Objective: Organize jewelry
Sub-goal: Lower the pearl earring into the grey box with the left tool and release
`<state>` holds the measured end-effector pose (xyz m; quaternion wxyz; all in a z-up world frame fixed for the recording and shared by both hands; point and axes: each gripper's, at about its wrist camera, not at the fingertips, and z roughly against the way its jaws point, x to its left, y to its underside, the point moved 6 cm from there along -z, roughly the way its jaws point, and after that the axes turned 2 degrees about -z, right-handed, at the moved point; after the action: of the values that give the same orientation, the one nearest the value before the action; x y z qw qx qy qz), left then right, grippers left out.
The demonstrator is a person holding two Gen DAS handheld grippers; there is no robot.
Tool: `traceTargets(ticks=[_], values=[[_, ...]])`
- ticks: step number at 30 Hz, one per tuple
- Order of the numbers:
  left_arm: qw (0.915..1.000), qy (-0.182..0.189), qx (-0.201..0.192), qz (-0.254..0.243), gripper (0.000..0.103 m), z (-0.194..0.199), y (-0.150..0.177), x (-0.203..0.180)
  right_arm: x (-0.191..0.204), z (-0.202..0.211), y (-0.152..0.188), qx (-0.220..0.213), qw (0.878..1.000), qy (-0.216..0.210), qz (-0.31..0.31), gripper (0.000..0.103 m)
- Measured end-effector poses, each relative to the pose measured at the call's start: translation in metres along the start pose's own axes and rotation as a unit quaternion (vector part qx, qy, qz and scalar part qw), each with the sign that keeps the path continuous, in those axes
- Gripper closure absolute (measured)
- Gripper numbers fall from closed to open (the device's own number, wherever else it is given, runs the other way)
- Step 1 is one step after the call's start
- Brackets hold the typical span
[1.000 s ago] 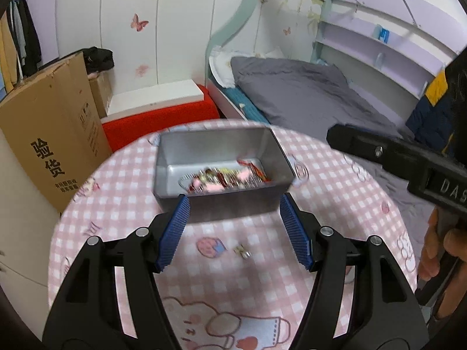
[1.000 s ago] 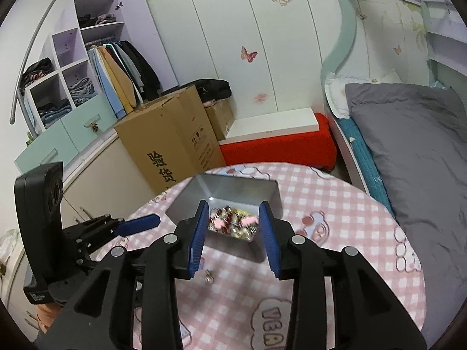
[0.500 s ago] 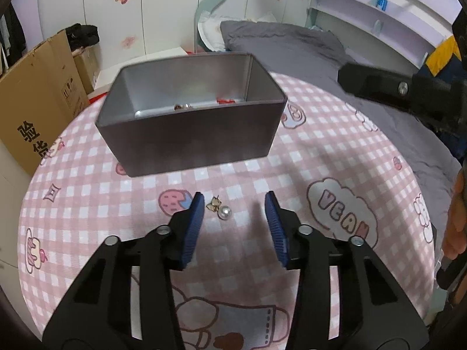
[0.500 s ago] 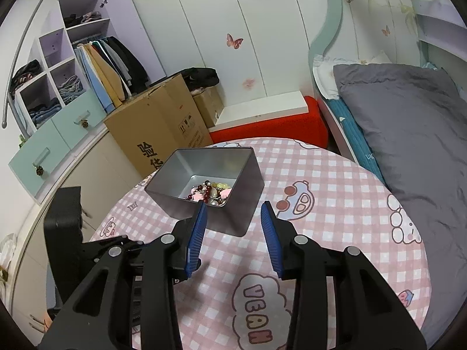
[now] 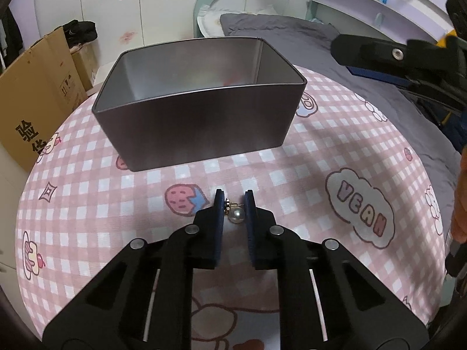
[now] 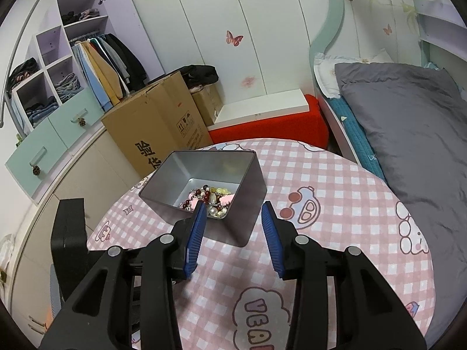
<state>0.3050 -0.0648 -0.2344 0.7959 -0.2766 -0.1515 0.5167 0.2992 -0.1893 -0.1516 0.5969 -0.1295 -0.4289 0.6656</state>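
Two grippers over a round table (image 5: pixel 306 157) with a pink checked cloth; left gripper (image 5: pixel 234 204) low by the cloth, blue pads (image 5: pixel 219 207) pulled close and pinching a pearl earring (image 5: pixel 235 215); gold post and tiny gold flower of the earring squeezed between the pads, round white pearl hanging just under them, in the narrow gap; cannot tell if the pearl touches the cloth; right beside a strawberry picture (image 5: pixel 182 199) on the cloth, with a cloud reading "VEAN" (image 5: pixel 360 207) off to the right

Just behind the earring, a grey metal tin (image 5: pixel 201 125), open on top, sitting on the cloth; from the left wrist view only shiny inner walls seen, bottom hidden by the front wall; from the right wrist view, a heap of jewelry (image 6: pixel 211 201) in the tin (image 6: pixel 248 204): dark red beads, pearls, pink bits, some chain

Right gripper (image 6: pixel 233 218) up above the table, blue fingers (image 6: pixel 196 232) wide apart, holding nothing, pointing toward the tin; same right gripper (image 5: pixel 388 61) seen in the left wrist view as a black arm at the upper right

Around the table: a brown cardboard box (image 6: pixel 157 134) with black letters, a red bench (image 6: pixel 271 128) with a white board on top, a bed with a grey quilt (image 6: pixel 408 122), clothes hanging in an open closet (image 6: pixel 99 61)
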Motion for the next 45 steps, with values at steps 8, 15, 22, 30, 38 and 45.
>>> traceTargets(ticks=[8,15,22,30,38,45], values=[[0.9994,0.016,-0.026,0.018,0.089,0.026,-0.005,0.015,0.000,-0.016,-0.007,0.012,0.999,0.037,0.011,0.066],[0.9966,0.020,-0.073,0.032,0.089,0.062,-0.031,0.033,0.005,-0.042,-0.006,0.038,0.997,0.059,0.025,0.066],[0.9962,-0.001,-0.082,0.029,0.089,0.060,-0.060,0.043,0.007,-0.054,-0.003,0.056,0.995,0.068,0.036,0.091],[0.9967,-0.009,-0.070,0.039,0.089,0.037,-0.081,0.050,0.009,-0.056,-0.003,0.057,0.995,0.073,0.048,0.092],[0.9971,-0.011,-0.057,0.050,0.089,0.023,-0.087,0.051,0.011,-0.056,-0.003,0.057,0.995,0.072,0.047,0.092],[0.9969,-0.012,-0.053,0.058,0.088,0.019,-0.091,0.052,0.012,-0.055,-0.003,0.056,0.995,0.071,0.044,0.092]])
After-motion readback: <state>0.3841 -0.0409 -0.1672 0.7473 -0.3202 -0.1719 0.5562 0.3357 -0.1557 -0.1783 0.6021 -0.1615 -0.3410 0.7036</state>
